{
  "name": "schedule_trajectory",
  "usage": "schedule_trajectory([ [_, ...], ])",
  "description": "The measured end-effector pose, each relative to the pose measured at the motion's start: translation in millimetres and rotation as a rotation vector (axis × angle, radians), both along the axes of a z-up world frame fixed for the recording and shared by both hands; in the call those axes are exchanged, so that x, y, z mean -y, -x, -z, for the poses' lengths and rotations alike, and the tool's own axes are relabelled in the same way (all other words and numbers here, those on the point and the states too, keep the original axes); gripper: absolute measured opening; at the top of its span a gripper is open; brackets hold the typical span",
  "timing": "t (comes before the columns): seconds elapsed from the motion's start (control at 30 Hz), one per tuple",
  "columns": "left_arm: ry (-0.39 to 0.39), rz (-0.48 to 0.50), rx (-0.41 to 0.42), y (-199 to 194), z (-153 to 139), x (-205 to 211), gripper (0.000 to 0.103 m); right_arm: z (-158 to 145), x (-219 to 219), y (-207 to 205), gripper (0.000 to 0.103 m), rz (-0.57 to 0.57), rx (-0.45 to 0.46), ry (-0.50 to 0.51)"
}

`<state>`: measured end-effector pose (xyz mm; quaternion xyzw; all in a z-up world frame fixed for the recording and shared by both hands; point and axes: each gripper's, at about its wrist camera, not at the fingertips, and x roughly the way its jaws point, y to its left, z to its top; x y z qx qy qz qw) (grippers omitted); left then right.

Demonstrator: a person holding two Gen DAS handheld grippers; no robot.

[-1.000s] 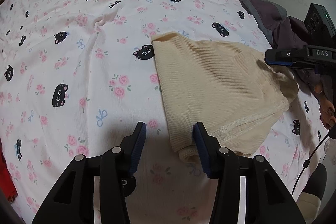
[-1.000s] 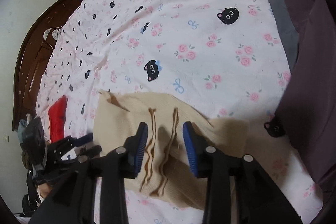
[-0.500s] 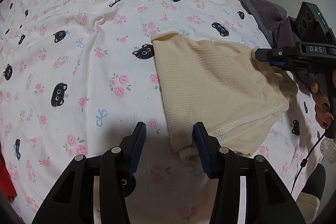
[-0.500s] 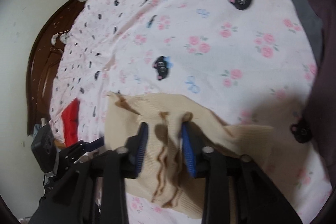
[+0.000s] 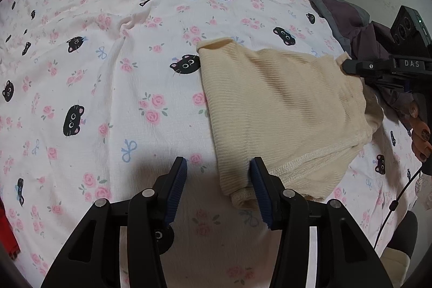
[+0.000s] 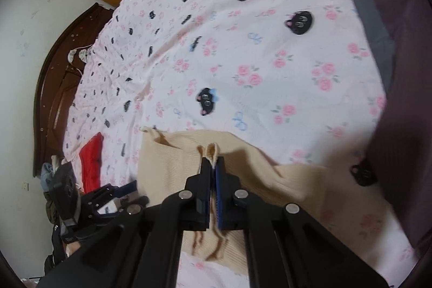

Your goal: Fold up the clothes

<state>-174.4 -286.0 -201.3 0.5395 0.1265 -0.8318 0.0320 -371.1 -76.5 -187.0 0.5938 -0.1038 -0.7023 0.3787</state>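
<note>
One second back my right claw (image 6: 215,166) gaped over the beige top (image 5: 280,109) by the bed's (image 5: 108,88) right edge; now it pinches a ridge of that knit, so I can fold, left claw (image 5: 217,181) wide.

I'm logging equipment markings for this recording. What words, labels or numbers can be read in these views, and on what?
"DAS": white letters on the black body of the right gripper, seen from the left wrist view.
Nothing else is readable: the beige top and the bedsheet carry no text, only printed cats, roses and bows.
</note>
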Motion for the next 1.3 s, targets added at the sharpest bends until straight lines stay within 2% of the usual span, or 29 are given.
schedule_trajectory([
  [0.3,-0.003,0.002,0.001,1,2,0,0.047,28,0,7,0.006,0.010,0.004,-0.086],
  [0.37,-0.005,0.002,0.003,1,2,1,0.047,21,-2,7,0.015,0.023,-0.025,-0.095],
  [0.43,-0.005,0.003,0.004,2,2,1,0.047,8,-7,6,0.018,0.042,-0.074,-0.106],
  [0.53,-0.007,0.003,0.005,2,2,1,0.047,-9,-10,5,0.020,0.027,-0.102,-0.083],
  [0.7,-0.008,0.001,0.005,2,1,1,0.047,-23,10,-21,0.020,-0.111,-0.076,-0.014],
  [0.77,-0.008,0.001,0.005,2,1,1,0.047,-21,23,-38,0.020,-0.177,-0.040,0.015],
  [0.87,-0.014,-0.002,0.004,1,2,1,0.047,-4,37,-51,0.020,-0.211,-0.002,-0.019],
  [0.93,-0.025,-0.007,0.004,0,2,2,0.047,7,38,-51,0.020,-0.181,-0.022,-0.096],
  [1.07,-0.052,-0.016,0.004,-2,2,6,0.048,15,17,-37,0.018,-0.081,-0.022,-0.139],
  [1.13,-0.087,-0.033,0.006,-4,4,9,0.048,3,15,-32,0.021,-0.076,-0.070,-0.163],
  [1.2,-0.143,-0.061,0.008,-4,5,16,0.050,-17,29,-33,0.025,-0.133,-0.129,-0.160],
  [1.27,-0.223,-0.098,0.002,-7,7,26,0.051,-38,52,-39,0.038,-0.217,-0.230,-0.196],
  [1.3,-0.255,-0.113,-0.001,-8,8,30,0.051,-50,74,-45,0.041,-0.290,-0.297,-0.223],
])
